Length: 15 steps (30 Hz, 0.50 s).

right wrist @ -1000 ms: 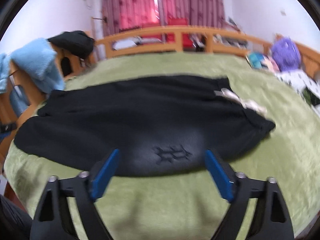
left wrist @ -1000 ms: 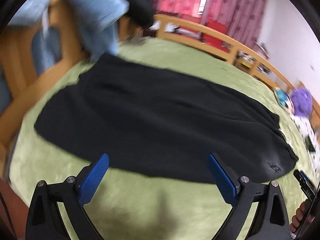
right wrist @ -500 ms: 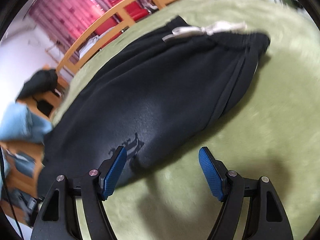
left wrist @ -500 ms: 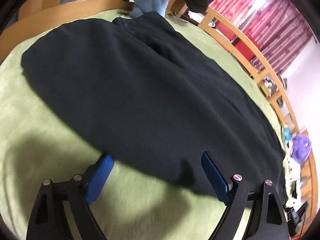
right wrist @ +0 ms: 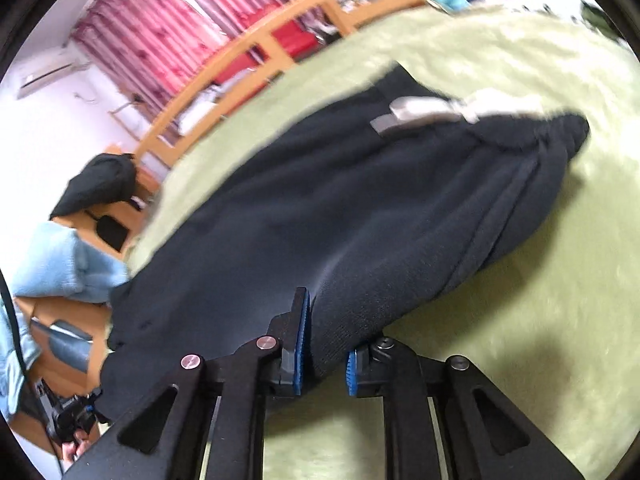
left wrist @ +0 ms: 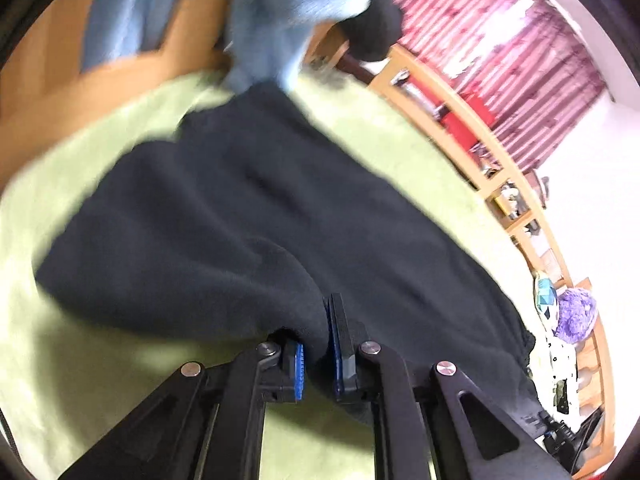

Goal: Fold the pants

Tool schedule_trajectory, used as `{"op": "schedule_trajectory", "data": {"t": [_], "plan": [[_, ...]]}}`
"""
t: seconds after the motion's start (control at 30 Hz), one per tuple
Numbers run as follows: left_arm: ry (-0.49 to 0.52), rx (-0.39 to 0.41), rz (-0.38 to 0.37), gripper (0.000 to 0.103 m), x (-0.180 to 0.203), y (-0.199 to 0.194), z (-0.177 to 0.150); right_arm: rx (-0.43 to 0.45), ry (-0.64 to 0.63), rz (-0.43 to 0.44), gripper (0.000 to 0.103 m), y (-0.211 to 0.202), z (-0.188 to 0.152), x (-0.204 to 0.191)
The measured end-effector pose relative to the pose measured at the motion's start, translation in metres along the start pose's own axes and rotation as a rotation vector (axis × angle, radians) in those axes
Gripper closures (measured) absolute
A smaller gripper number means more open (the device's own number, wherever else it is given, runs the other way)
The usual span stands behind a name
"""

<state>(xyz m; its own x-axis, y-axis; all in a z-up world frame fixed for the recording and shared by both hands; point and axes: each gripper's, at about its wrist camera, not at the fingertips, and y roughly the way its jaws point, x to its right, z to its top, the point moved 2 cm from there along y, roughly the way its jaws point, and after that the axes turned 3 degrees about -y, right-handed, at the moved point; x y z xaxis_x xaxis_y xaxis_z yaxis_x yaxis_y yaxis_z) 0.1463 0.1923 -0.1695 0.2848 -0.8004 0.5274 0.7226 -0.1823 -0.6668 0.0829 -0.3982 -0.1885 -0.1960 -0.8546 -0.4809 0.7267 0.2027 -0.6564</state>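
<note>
Black pants (left wrist: pixel 260 208) lie spread flat on a green blanket (left wrist: pixel 80 360). In the left wrist view my left gripper (left wrist: pixel 316 332) has its jaws closing on the near edge of the leg end, with a fold of black fabric pinched between the blue pads (left wrist: pixel 338 344). The right wrist view shows the same pants (right wrist: pixel 360 200) with the waistband and its white drawstring (right wrist: pixel 424 110) at the far right. My right gripper (right wrist: pixel 326 336) is closing on the near edge close to the waist, and fabric bulges between its pads (right wrist: pixel 300 340).
A wooden bed rail (left wrist: pixel 460 120) curves round the far side of the blanket (right wrist: pixel 520 340). A light-blue garment (left wrist: pixel 288 12) and a black one (left wrist: pixel 376 28) hang on the frame beyond the leg end. A purple plush toy (left wrist: pixel 576 312) lies at the right.
Both grippers moved in onto the pants' near edge and went from wide open to clamped on the fabric. Each wrist rolled, so both views have tilted.
</note>
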Motion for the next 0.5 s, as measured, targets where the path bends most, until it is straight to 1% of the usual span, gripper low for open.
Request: {"op": "schedule_trajectory", "data": {"t": [0.07, 0.17, 0.23, 0.33, 0.37, 0.43, 0.5], "plan": [[0.049, 0.037, 0.002, 0.092, 0.022, 0.006, 0.025, 0.023, -0.050, 0.013, 0.088, -0.004, 0.021, -0.014], [0.100, 0.085, 0.011, 0.092, 0.048, 0.019, 0.053, 0.048, -0.129, 0.009, 0.088, 0.003, 0.059, -0.039], [0.101, 0.105, 0.011, 0.093, 0.060, 0.026, 0.067, 0.072, -0.170, 0.008, 0.088, 0.012, 0.083, -0.054], [0.103, 0.103, -0.005, 0.093, 0.079, 0.054, 0.095, 0.091, -0.208, -0.001, 0.089, 0.034, 0.118, -0.074], [0.122, 0.097, -0.020, 0.093, 0.087, 0.066, 0.107, 0.096, -0.218, -0.007, 0.090, 0.043, 0.130, -0.081], [0.145, 0.094, -0.018, 0.093, 0.100, 0.084, 0.126, 0.104, -0.224, -0.013, 0.090, 0.063, 0.151, -0.089], [0.145, 0.091, -0.017, 0.093, 0.110, 0.102, 0.142, 0.095, -0.211, -0.013, 0.091, 0.090, 0.174, -0.094]]}}
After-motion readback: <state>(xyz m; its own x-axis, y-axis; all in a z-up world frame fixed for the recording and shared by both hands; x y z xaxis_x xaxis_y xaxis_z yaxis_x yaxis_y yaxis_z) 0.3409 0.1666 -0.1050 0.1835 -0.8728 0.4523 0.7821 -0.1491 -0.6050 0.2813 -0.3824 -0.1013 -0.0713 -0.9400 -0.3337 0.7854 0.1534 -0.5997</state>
